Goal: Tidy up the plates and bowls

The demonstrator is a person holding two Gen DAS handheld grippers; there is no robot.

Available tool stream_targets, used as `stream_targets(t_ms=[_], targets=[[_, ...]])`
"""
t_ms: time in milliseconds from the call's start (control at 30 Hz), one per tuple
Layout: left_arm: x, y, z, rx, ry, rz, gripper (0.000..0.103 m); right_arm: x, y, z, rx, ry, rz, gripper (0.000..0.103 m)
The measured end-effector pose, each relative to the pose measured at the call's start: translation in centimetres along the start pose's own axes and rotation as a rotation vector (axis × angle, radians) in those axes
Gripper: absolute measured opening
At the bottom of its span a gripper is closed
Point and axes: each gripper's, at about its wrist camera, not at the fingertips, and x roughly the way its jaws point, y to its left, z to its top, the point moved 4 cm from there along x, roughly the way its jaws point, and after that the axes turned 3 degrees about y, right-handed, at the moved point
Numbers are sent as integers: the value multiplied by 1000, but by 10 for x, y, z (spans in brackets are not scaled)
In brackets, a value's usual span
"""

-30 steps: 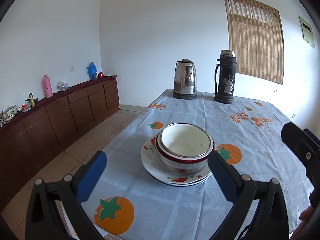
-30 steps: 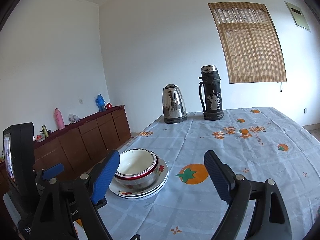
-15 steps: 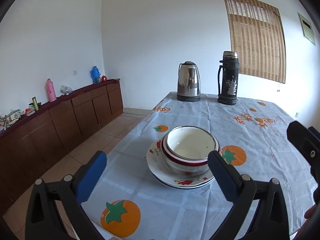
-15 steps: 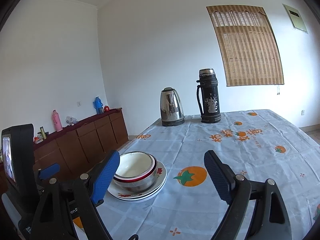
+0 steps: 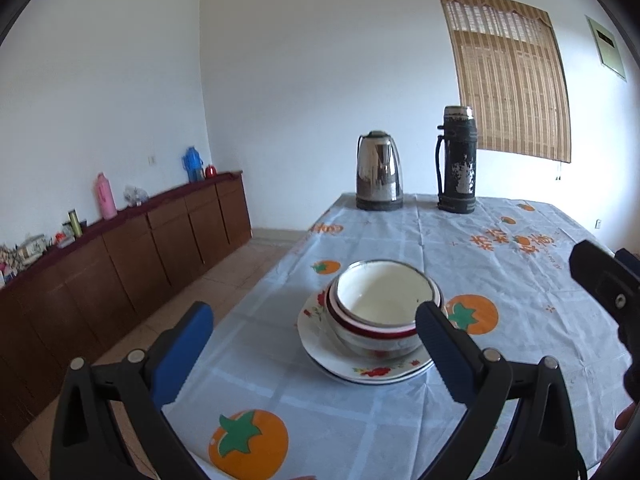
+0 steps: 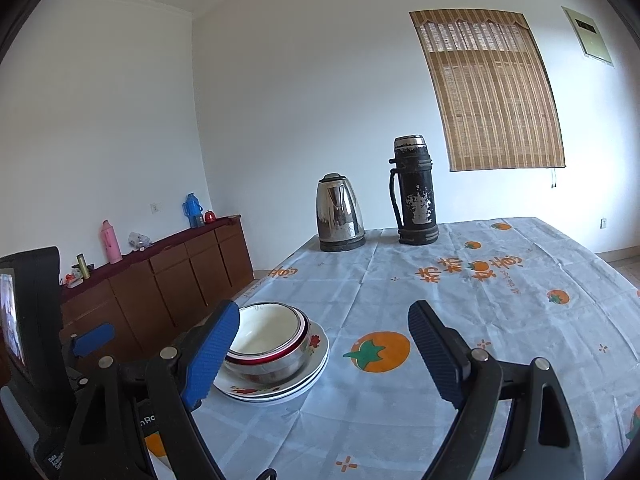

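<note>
White bowls with red rims (image 5: 380, 308) sit nested in one another on a stack of flowered white plates (image 5: 360, 372) on the table. The stack also shows in the right wrist view, bowls (image 6: 268, 340) on plates (image 6: 308, 376). My left gripper (image 5: 312, 352) is open and empty, held back from the stack above the table's near edge. My right gripper (image 6: 324, 354) is open and empty, to the right of the stack, its left finger in front of the bowls.
A steel kettle (image 5: 378, 176) and a dark thermos (image 5: 456, 160) stand at the table's far end. The tablecloth (image 6: 460, 312) has orange fruit prints. A long brown sideboard (image 5: 120, 252) with bottles lines the left wall, with tiled floor between.
Both grippers have drawn back and risen slightly from the stack; the bowls and plates look smaller and lower in view. Nothing on the table has moved.
</note>
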Motion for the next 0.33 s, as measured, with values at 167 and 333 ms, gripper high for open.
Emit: stream_targets(t_ms=[167,333], targets=[[0,-1,2,2,3,15,103,1,-3,1,19,1,-5,88],[3,-1,3,-12,15,7,103,-1,-8,3,33,-9,-2,88]])
